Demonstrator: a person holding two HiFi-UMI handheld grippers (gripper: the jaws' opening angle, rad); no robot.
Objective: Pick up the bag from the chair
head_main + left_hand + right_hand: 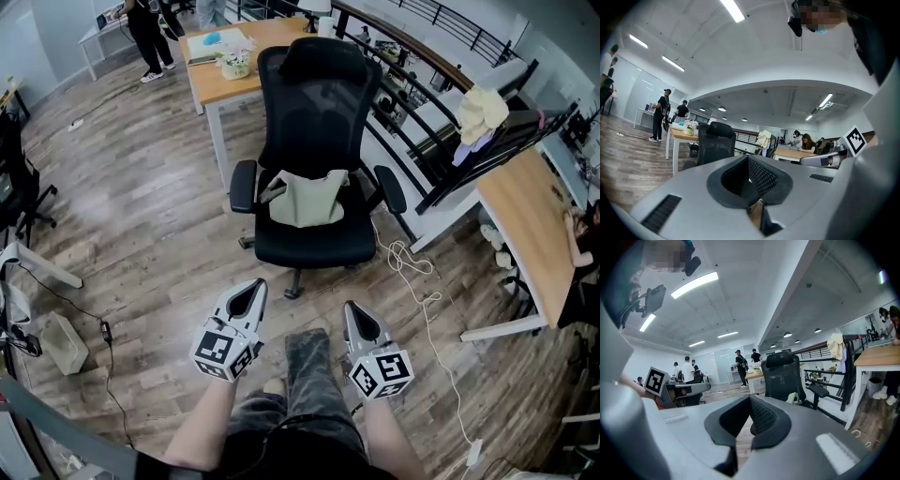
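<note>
A pale greenish-beige bag (307, 197) lies on the seat of a black mesh office chair (314, 103), leaning toward the backrest. In the right gripper view a bit of the bag (791, 398) shows beside the chair (783, 376). In the left gripper view only the chair (716, 142) is seen. My left gripper (254, 291) and right gripper (354, 314) are held side by side short of the chair's front edge, both pointing at it. Both are shut with nothing between the jaws. Neither touches the chair or the bag.
A wooden desk (225, 70) with a small plant stands behind the chair, another desk (530, 220) at right. A railing (441, 169) with cloth draped on it runs along the right. A white cable (422, 300) lies on the floor by the chair base. People (145, 33) stand far off.
</note>
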